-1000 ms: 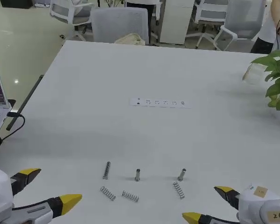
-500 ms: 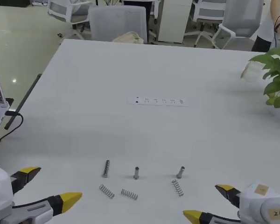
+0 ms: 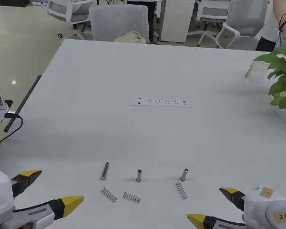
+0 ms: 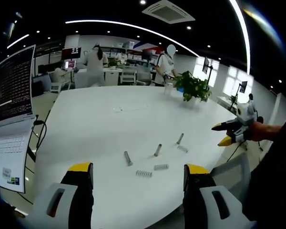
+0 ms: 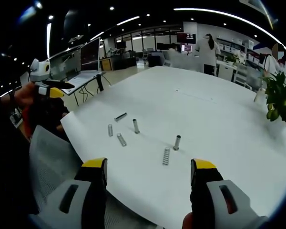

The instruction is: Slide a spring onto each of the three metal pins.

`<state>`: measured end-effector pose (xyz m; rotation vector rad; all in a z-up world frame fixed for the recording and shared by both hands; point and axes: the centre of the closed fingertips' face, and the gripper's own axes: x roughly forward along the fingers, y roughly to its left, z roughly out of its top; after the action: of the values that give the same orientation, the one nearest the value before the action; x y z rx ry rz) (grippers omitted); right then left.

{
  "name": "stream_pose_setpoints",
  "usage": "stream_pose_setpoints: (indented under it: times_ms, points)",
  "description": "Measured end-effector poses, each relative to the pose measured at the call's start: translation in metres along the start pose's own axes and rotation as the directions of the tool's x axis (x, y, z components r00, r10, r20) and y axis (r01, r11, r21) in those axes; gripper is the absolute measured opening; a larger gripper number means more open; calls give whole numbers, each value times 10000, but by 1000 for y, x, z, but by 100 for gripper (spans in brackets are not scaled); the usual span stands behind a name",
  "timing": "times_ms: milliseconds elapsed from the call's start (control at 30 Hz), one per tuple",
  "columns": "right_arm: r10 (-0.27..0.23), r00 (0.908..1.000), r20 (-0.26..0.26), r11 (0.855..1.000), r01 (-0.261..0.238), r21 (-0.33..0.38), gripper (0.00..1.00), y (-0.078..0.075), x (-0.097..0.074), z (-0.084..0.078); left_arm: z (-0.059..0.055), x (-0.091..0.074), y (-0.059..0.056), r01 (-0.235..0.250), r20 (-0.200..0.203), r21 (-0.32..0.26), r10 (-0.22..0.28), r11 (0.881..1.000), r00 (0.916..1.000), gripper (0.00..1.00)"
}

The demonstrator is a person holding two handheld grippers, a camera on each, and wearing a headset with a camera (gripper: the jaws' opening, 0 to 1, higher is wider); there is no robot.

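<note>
Three short metal pins lie in a row near the front of the white table (image 3: 133, 67): the left pin (image 3: 105, 171) lies flat, while the middle pin (image 3: 138, 175) and the right pin (image 3: 184, 174) stand upright. Just in front of them lie three loose springs (image 3: 108, 194) (image 3: 132, 197) (image 3: 181, 190). My left gripper (image 3: 52, 188) is open at the table's front left, short of the springs. My right gripper (image 3: 213, 206) is open at the front right, beside the right spring (image 5: 166, 156). Nothing is between either pair of jaws. The left gripper view shows the pins (image 4: 158, 150) ahead.
A white power strip (image 3: 158, 102) lies mid-table. A laptop (image 4: 9, 109) and a cable (image 3: 12, 126) sit at the left edge, and a potted plant (image 3: 281, 76) at the far right. Office chairs (image 3: 119, 21) stand behind the table, with people further back.
The head camera has tipped slightly, shifting the whole picture. Pins, springs and both grippers keep their places.
</note>
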<state>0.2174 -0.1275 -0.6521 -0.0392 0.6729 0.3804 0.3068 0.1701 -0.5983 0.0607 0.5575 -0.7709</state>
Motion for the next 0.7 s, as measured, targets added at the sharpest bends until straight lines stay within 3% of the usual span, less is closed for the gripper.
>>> stream_pose_setpoints:
  times_ms: [700]
  points:
    - [47, 10000, -16, 10000, -47, -14, 70, 2, 1, 0, -1, -1, 1, -16, -19, 1, 16, 10000, 10000, 74]
